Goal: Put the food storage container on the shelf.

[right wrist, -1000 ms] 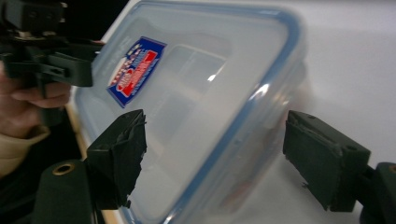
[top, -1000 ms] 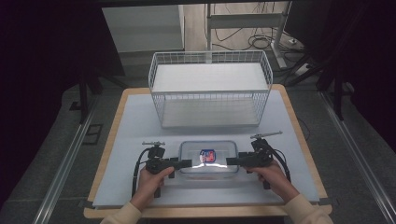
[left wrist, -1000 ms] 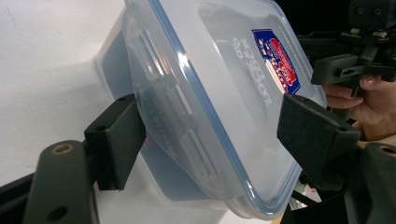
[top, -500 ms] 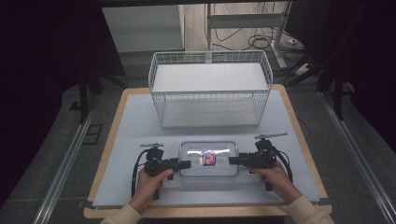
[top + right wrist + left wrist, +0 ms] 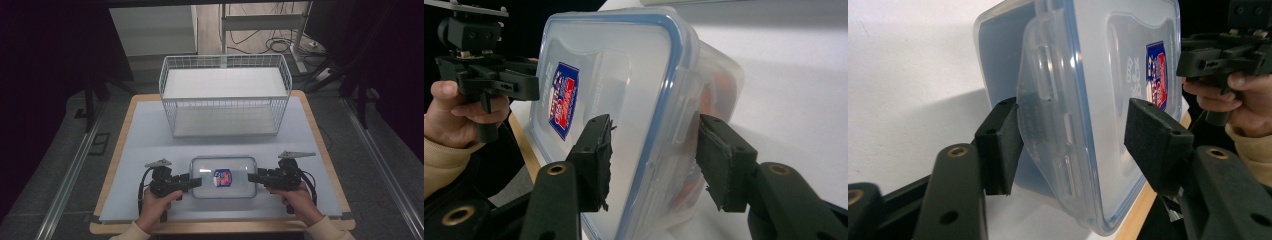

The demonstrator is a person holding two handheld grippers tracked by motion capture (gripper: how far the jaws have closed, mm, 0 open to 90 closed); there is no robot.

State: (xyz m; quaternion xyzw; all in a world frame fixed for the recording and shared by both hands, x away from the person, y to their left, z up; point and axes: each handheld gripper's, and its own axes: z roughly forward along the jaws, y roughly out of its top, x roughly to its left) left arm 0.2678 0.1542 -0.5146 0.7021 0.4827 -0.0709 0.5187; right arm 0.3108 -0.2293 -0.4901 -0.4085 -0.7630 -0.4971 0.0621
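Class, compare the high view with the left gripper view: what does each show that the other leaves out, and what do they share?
High view: the white wire basket and black floor cables. Left gripper view: the clear side latch close up, between the left gripper jaws, which have just been closing. Both: the clear plastic blue-sealed container and the right gripper, its jaws also just closing on the container's end.
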